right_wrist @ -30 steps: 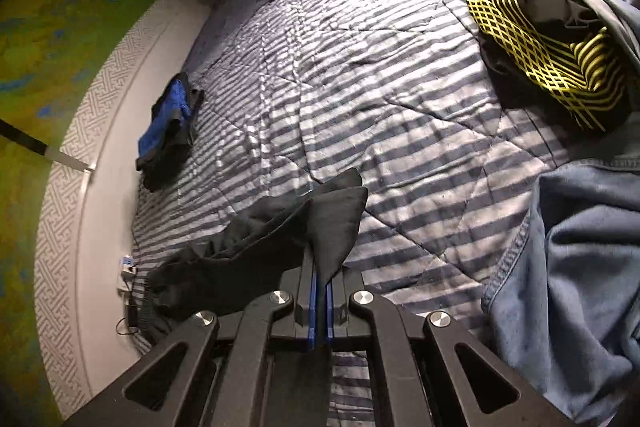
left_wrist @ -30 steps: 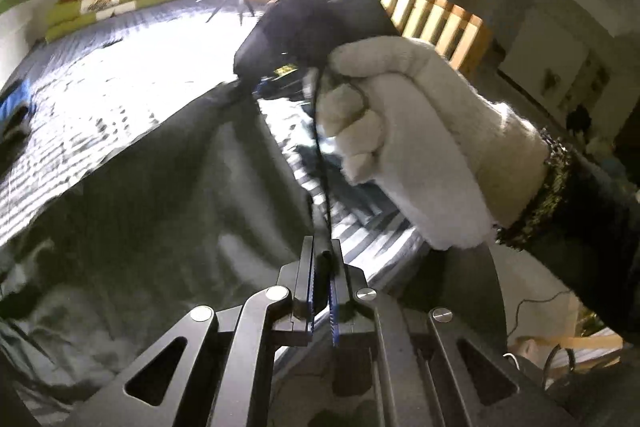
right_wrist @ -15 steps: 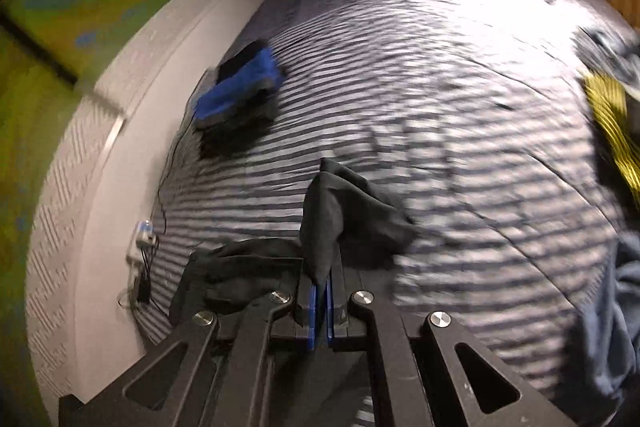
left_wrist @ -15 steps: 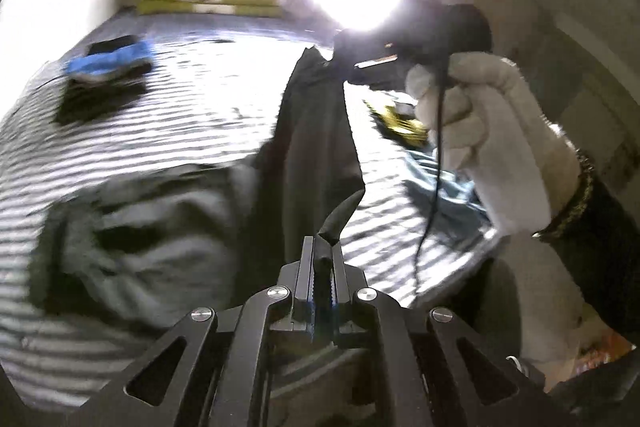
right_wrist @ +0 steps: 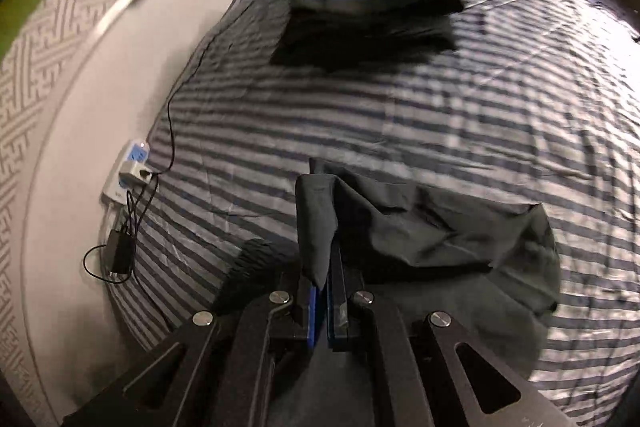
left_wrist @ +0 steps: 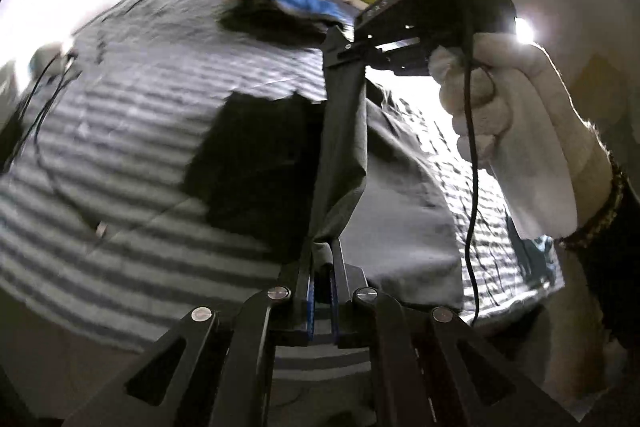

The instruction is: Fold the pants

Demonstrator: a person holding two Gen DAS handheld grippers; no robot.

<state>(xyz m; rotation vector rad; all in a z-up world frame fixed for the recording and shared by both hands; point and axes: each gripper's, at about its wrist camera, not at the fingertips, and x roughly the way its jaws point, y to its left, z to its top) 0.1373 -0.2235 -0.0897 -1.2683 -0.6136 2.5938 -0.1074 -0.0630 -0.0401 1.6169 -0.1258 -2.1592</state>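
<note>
**Dark pants stretched between two clamped grippers over a striped bed**

The bed [right_wrist: 400,131] with its blue-and-white striped cover fills both views, running out to a pale wall with a patterned band at nine o'clock in the right wrist view. Over it hang the dark grey pants [right_wrist: 440,227]; one edge is pulled taut in a band between the two tools while the rest sags onto the cover toward five o'clock in the right wrist view.

At twelve o'clock on the bed lies a folded stack of clothes [right_wrist: 372,7], a blue piece on top of dark ones, well apart from the pants.

A white-gloved hand [left_wrist: 520,131] at two o'clock in the left wrist view grips the right gripper [left_wrist: 344,47], its fingers pressed together on the upper end of the cloth band. The left gripper [left_wrist: 322,267] at six o'clock pinches the lower end, fingers nearly touching with fabric bunched between them.

At nine o'clock beside the bed edge sit a white power strip [right_wrist: 128,175] and a small black adapter [right_wrist: 120,251] with thin cables
</note>
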